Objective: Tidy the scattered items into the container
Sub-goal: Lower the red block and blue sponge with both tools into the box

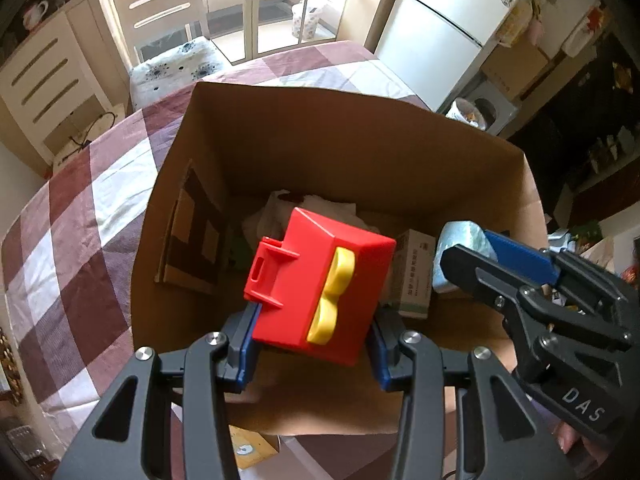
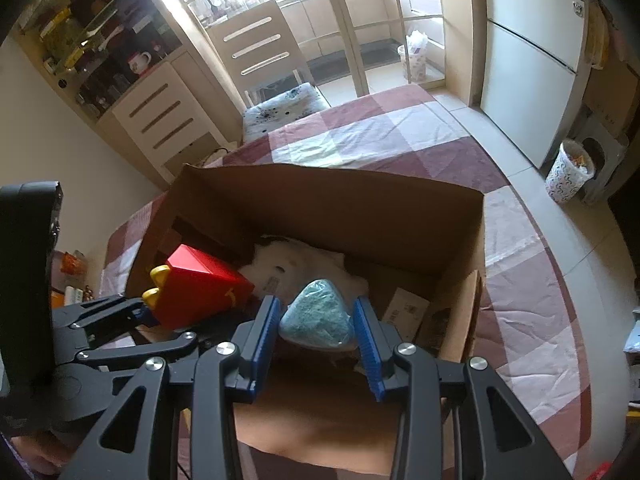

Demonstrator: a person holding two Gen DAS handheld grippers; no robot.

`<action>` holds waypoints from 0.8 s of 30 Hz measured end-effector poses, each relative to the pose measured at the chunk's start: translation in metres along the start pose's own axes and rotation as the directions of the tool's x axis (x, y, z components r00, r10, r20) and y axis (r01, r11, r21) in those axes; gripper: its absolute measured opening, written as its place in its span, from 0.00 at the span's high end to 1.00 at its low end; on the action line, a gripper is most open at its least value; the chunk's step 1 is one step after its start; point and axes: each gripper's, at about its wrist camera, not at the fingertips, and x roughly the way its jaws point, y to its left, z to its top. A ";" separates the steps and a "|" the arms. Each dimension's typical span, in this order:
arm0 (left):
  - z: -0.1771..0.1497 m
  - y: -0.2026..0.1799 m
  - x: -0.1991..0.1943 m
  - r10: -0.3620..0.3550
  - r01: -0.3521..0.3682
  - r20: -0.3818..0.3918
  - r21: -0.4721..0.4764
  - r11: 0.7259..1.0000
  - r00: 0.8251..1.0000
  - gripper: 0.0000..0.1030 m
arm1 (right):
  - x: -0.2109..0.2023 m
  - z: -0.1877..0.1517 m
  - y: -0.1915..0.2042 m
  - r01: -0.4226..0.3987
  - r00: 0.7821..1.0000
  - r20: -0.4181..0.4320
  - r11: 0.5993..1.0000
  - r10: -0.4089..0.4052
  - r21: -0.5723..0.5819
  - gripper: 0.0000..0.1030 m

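Already over the open brown cardboard box, both hands carried loads at the drop stage of the tidying. Left gripper was clamped on a red plastic toy box with a yellow moulded handle, blue pads pressed to its two sides, the toy tilted and held above the box interior. Right gripper was closed on a pale blue triangular packet in clear wrap, pads touching both flanks; from the left wrist view the same right gripper sat just beside the red toy, also over the box.

Inside the box lay white crumpled cloth or tissue, a small white carton with green print and a loose flat piece of cardboard leaning on the left wall. Box stood on a maroon-and-white checked tablecloth.

Judgement: placing step in hand, neither item released. Next move called for lowering each load nearer the contents, then opening the jaws, one at a time or apart, since the two grippers were close and the toy could knock the packet
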 end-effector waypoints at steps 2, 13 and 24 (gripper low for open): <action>0.000 -0.001 0.003 0.003 -0.003 -0.004 0.005 1.000 1.000 0.56 | 0.001 -0.001 -0.002 0.011 1.000 0.000 1.000 -0.011 -0.006 0.62; 0.000 -0.006 0.006 0.025 -0.025 0.002 0.030 0.999 1.000 0.54 | 0.002 0.000 -0.001 0.023 1.000 -0.007 0.999 -0.024 -0.025 0.62; 0.001 -0.007 0.004 0.027 -0.027 0.008 0.043 0.999 1.000 0.47 | -0.006 0.005 -0.006 -0.008 1.000 -0.007 1.000 0.008 0.025 0.62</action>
